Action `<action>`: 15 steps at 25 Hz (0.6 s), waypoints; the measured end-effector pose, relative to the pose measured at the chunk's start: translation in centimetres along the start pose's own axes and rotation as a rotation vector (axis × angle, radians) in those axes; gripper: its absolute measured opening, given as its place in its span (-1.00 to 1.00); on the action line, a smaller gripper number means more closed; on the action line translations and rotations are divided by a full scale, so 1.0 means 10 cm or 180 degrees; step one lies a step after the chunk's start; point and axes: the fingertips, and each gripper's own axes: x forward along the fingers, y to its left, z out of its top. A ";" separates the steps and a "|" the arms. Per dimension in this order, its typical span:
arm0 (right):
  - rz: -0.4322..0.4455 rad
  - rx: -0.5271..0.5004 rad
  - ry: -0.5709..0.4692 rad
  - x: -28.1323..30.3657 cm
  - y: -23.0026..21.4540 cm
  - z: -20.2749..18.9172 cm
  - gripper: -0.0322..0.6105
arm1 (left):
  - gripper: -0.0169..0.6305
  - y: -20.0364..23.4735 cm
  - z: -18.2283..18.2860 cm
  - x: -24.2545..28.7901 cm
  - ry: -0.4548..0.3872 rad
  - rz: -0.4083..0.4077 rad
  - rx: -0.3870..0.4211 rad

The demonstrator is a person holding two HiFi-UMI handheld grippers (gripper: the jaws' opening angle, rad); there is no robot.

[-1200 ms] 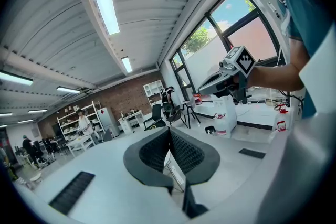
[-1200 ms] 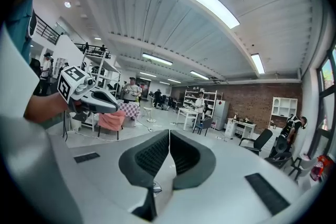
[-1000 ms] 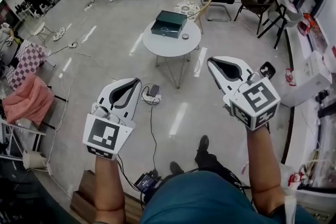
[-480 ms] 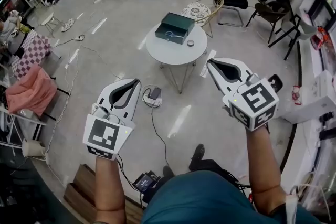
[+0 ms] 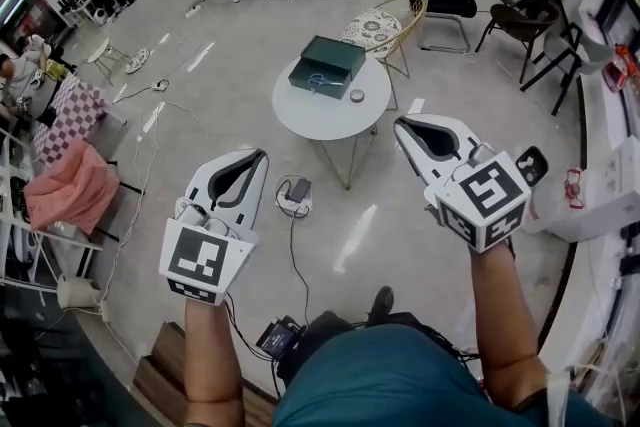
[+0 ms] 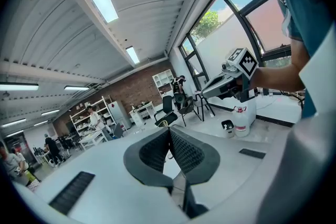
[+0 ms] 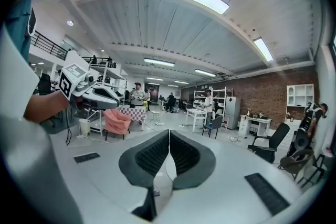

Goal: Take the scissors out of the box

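Box (image 5: 327, 65) on round table (image 5: 318, 115), well ahead of L gripper (image 5: 261, 154) & R gripper (image 5: 401, 122), both closed, empty

Ahead of the left tool (image 5: 262, 154) and right tool (image 5: 399, 121), one box (image 5: 327, 65) and one small ring (image 5: 357, 96) are counted on one surface (image 5: 310, 113).

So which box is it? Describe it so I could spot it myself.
Find the round white table standing alone in the middle of the open floor. The box sits on its far side: dark green and rectangular, far bigger than the small round thing beside it.
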 end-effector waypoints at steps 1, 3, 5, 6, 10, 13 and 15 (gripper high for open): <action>-0.0018 0.0021 0.0000 -0.02 -0.06 -0.03 -0.78 | -0.89 -0.03 0.04 0.07 -0.0004 -0.0028 0.0022; -0.0057 0.0051 0.0014 -0.05 -0.17 -0.08 -0.78 | -0.89 -0.05 0.10 0.21 -0.0028 -0.0079 0.0034; -0.0095 0.0074 0.0035 -0.05 -0.28 -0.14 -0.78 | -0.89 -0.06 0.11 0.36 -0.0034 -0.0118 0.0045; -0.0115 0.0085 0.0047 -0.04 -0.34 -0.17 -0.78 | -0.89 -0.05 0.10 0.45 -0.0031 -0.0141 0.0051; -0.0223 0.0111 0.0135 0.06 -0.59 -0.31 -0.78 | -0.89 0.04 0.02 0.85 -0.0056 -0.0230 0.0023; -0.0308 0.0101 0.0220 0.24 -0.75 -0.36 -0.78 | -0.89 0.29 -0.09 1.14 -0.0061 -0.0229 -0.0040; -0.0359 0.0101 0.0277 0.40 -0.84 -0.38 -0.78 | -0.89 0.50 -0.15 1.34 -0.0068 -0.0245 -0.0110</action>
